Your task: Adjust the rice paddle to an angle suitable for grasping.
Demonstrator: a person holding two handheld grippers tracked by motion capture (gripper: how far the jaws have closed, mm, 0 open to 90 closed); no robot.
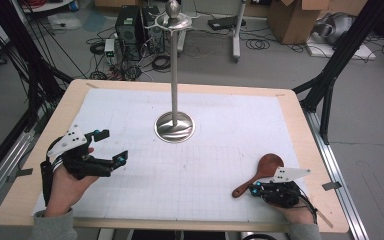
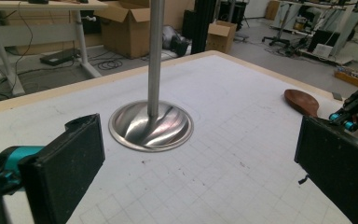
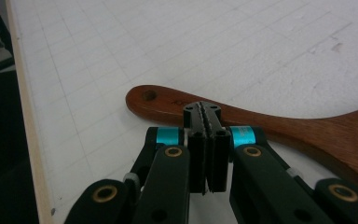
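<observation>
The wooden spoon [image 1: 260, 172] lies flat on the tabletop [image 1: 290, 107] near its right edge. The right claw [image 3: 207, 114] is pressed together, empty, at the handle; descending like this, it risks shoving the spoon aside. The left claw [image 1: 111, 146] stands apart, idle.

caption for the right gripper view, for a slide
Shut right claw poised over the handle of a wooden spoon lying on the gridded table mat.
</observation>
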